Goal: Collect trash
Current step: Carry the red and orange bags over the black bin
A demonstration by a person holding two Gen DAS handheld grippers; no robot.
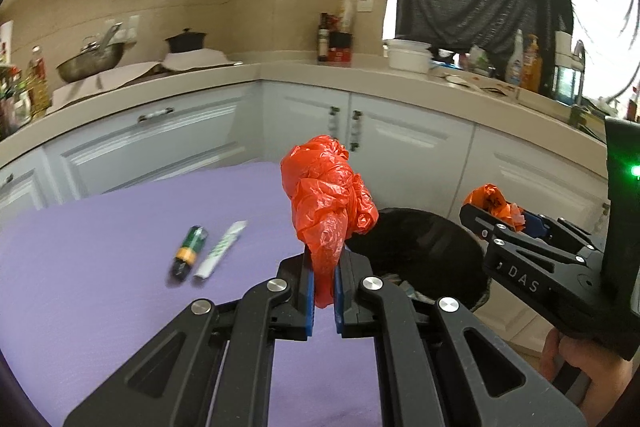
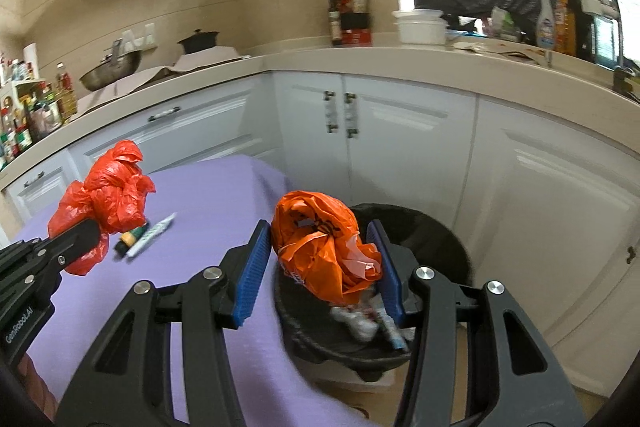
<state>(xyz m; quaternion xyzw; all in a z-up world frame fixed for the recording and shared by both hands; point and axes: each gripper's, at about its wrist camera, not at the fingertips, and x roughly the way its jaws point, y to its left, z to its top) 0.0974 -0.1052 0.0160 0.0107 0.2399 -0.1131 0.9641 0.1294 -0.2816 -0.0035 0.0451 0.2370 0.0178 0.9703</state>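
There's a table under a purple cloth, and lying on it toward eleven o'clock, a battery and a small white tube side by side, nearly touching, both angled alike.

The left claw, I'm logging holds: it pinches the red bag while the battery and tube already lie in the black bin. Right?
Not quite. The left claw does pinch the red bag, but the left wrist view shows the battery and tube lying on the purple table, not in the black bin.
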